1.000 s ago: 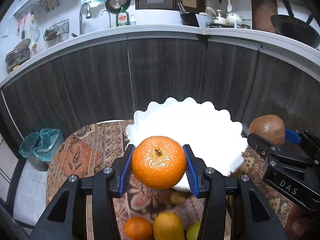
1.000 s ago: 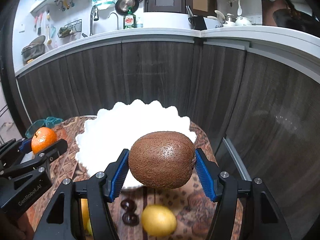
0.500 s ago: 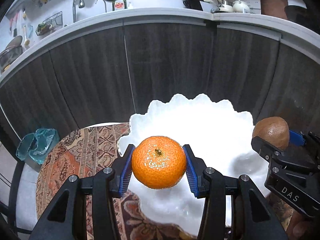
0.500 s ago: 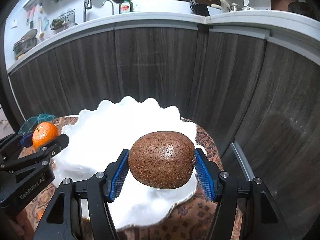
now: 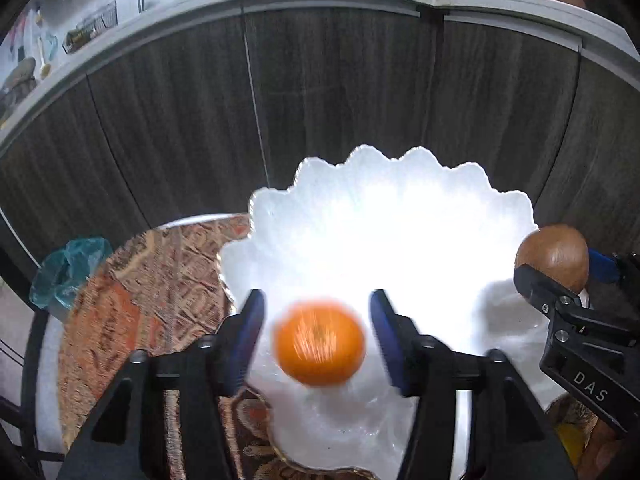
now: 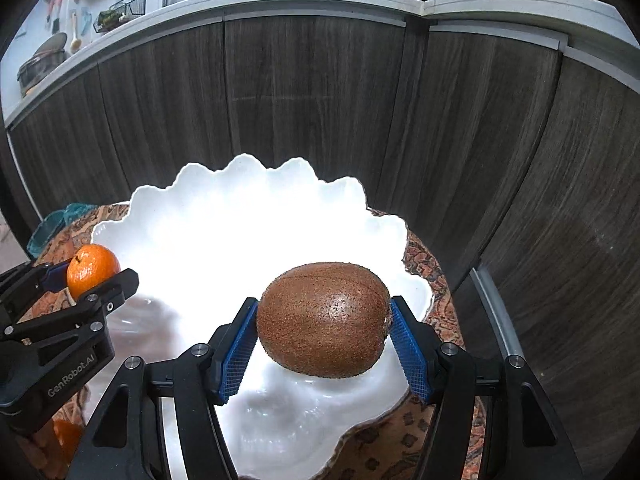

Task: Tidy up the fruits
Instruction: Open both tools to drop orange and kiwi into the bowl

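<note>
A white scalloped bowl [image 5: 384,232] is set on a round table covered by a patterned cloth [image 5: 160,272]; its bright interior is overexposed, and no fruit can be made out resting on its bottom. In the left wrist view, the left gripper [image 5: 318,332] is spread apart, with a visible gap on each side between its blue pads [image 5: 252,328] and the mandarin [image 5: 320,346]. The mandarin is seen motion-blurred between the fingers, over the near part of the bowl and touching neither pad; being nearly round, it shows no clear long axis, and its stem end cannot be made out through the blur. In the right wrist view, the same mandarin [image 6: 93,270] appears at the bowl's left rim with its stem end turned upward. The right gripper [image 6: 324,328] is clamped on the kiwi [image 6: 324,320], both blue pads [image 6: 236,354] being pressed against its ends. The kiwi is held above the bowl's near right portion, its long axis lying horizontally across the fingers, from pad to pad. A teal bag [image 5: 68,272] is seen beyond the table's left edge, before dark wood-grain cabinets [image 6: 312,92].
</note>
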A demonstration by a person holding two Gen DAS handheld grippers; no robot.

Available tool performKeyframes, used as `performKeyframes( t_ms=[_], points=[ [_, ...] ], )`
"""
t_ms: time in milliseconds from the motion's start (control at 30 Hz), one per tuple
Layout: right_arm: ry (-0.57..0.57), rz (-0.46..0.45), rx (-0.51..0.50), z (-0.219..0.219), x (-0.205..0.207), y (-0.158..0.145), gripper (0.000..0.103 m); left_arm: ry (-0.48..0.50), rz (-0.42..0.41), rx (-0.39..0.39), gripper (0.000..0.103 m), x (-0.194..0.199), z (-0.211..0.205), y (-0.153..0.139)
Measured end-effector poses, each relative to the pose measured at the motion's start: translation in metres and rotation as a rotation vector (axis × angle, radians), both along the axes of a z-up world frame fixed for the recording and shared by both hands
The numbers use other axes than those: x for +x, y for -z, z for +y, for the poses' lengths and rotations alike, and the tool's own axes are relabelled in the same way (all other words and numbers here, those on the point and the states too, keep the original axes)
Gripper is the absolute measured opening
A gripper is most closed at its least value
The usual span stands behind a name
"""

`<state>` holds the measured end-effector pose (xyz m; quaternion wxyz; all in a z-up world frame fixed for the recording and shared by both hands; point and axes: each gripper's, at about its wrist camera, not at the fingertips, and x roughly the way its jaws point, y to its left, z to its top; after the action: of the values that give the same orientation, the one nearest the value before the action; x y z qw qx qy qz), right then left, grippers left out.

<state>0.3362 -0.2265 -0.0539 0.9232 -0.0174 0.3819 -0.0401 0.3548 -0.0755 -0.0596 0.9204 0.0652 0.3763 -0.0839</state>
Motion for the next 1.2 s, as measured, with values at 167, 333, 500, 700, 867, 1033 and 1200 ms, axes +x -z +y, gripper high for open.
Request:
performKeyframes(
  t_ms=[167,333,500,700,867,1033,1200],
  points=[
    [0.035,-0.08,-0.084,0.003,-0.011,-0.016,0.089,-0.021,-0.013,0.02,0.072,-0.004,0.005,-0.011],
    [0.081,-0.162,-0.171,0.008,-0.032,-0.044,0.091,-0.06,-0.085,0.029,0.094,-0.023,0.014,-0.037],
    [0.102,-0.232,-0.168,0.013,-0.059,-0.075,0.096,-0.06,-0.119,0.016,0.098,-0.052,0.024,-0.067],
    [0.095,-0.263,-0.118,0.017,-0.088,-0.101,0.1,-0.096,-0.179,0.008,0.103,-0.09,0.04,-0.098],
    [0.087,-0.283,-0.094,0.026,-0.112,-0.113,0.1,-0.115,-0.207,0.001,0.103,-0.121,0.052,-0.109],
    [0.086,-0.293,-0.069,0.031,-0.134,-0.117,0.1,-0.124,-0.219,0.0,0.103,-0.144,0.06,-0.11],
    [0.078,-0.29,-0.056,0.038,-0.151,-0.115,0.1,-0.133,-0.215,-0.006,0.103,-0.161,0.065,-0.105]
  ],
)
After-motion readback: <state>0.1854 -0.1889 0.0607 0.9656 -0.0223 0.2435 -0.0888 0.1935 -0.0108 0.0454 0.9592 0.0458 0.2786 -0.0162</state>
